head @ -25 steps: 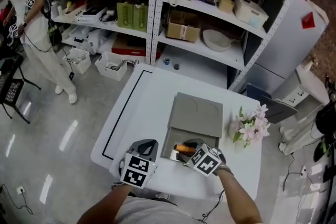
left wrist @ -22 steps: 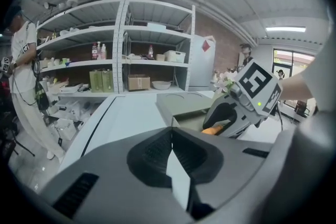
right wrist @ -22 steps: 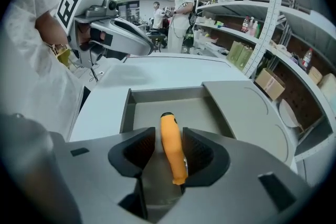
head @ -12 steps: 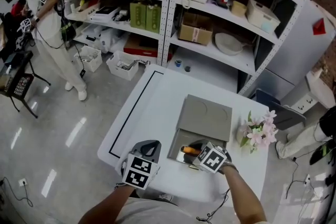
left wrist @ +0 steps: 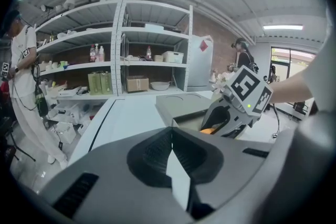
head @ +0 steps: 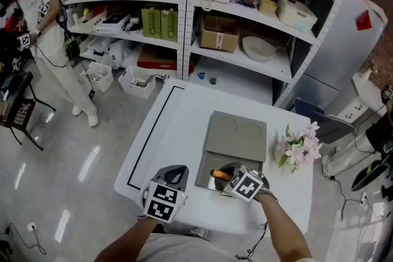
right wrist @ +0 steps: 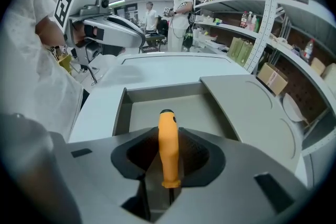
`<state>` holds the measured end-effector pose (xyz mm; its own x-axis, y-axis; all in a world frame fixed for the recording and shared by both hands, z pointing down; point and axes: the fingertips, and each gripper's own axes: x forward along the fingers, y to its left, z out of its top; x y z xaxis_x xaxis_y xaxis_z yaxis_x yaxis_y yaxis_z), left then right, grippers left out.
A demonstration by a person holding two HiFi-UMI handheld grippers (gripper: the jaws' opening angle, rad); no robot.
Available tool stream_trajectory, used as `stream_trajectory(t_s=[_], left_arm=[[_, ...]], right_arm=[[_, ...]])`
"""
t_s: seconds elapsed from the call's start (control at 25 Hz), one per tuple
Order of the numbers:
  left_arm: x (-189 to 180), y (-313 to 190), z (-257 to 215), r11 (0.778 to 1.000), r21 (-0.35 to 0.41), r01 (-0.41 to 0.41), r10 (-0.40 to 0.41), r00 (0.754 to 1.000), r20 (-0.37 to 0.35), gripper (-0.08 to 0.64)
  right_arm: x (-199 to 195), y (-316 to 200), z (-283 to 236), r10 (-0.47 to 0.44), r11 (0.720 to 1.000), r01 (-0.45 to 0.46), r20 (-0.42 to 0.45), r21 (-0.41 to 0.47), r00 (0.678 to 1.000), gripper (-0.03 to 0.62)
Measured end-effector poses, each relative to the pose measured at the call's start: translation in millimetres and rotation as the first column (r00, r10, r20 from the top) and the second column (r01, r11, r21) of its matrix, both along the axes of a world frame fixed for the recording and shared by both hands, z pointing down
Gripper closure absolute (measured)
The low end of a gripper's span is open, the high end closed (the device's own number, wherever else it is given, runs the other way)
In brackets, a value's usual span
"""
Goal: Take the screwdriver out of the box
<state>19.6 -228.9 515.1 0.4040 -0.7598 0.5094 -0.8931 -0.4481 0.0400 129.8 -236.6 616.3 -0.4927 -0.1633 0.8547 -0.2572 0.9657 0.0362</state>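
A grey box (head: 204, 176) lies open on the white table (head: 175, 116), its lid (head: 237, 135) slid toward the far side. In it lies a screwdriver (right wrist: 168, 147) with an orange handle, also seen from above as an orange tip (head: 216, 174). My right gripper (right wrist: 167, 168) reaches steeply down into the box (right wrist: 157, 93). Its jaws are closing with the handle between them, and a gap still shows on each side. My left gripper (left wrist: 170, 160) hovers left of the box near the table's front edge, shut and empty. From the head view the right gripper (head: 228, 181) and left gripper (head: 174, 172) sit side by side.
A vase of pink flowers (head: 297, 146) stands right of the box. Metal shelving (head: 187, 15) full of goods rises beyond the table. A person (head: 46, 27) stands far left on the floor. A black line (head: 147, 138) runs along the table's left side.
The head view has shifted a little. Both grippers stay where they were, the right one over the orange handle in the box.
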Motion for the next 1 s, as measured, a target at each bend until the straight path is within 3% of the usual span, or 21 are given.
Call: stream_trajectory(t_s=[0.28,0.52,0.76,1.0], left_arm=[[8,-5,0,0.998,-0.002,-0.065,0.065,0.998,-0.005,0.554],[24,-14,-14,0.992,0.022,-0.126,0.126,0.991,-0.032,0.554],[38,-23,-26,0.981,0.047,-0.186,0.188,0.981,-0.046,0.554],[53,-28,-40,0.968,0.074,-0.239,0.244,0.968,-0.058,0.554]], right_arm=[[3,-9,-30,0.139,0.986,-0.146,0.088,0.076,0.986,0.471],[9,-16,-74,0.268,0.943,-0.303,0.228,0.135,0.936,0.472],[26,-18,-107,0.386,0.871,-0.46,0.339,0.172,0.858,0.472],[50,-13,-142,0.486,0.768,-0.611,0.448,0.192,0.751,0.474]])
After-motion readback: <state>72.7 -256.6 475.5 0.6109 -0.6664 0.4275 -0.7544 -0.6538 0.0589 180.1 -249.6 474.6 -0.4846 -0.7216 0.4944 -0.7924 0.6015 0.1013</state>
